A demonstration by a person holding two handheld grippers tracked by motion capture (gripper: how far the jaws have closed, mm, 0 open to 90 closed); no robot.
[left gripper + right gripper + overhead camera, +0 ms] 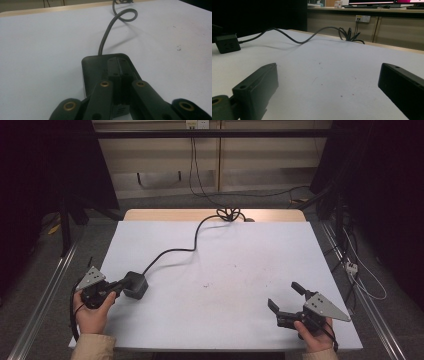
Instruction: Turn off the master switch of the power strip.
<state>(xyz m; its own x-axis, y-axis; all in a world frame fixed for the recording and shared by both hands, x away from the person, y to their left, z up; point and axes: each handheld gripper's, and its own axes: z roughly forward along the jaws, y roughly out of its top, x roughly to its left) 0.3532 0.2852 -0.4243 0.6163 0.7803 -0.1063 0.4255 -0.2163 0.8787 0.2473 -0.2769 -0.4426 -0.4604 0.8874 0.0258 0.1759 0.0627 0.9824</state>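
A black square power box (137, 284) lies at the table's left side, and its dark cable (172, 251) runs back to a coil (229, 214) at the far edge. My left gripper (120, 286) reaches the box from the left. In the left gripper view its jaws are pressed together over the top of the box (93, 70), shut with nothing visible between them, and the cable (105, 40) leads away. My right gripper (286, 296) is held low at the front right, jaws wide open and empty. The right gripper view has the box (226, 43) far off at the left.
A white sheet (225, 265) covers the table, with a wooden strip (175, 215) bare at the far edge. Metal rails (47, 290) run along both sides on the floor. A wall socket (362, 18) and loose cables (365, 285) lie beyond the table.
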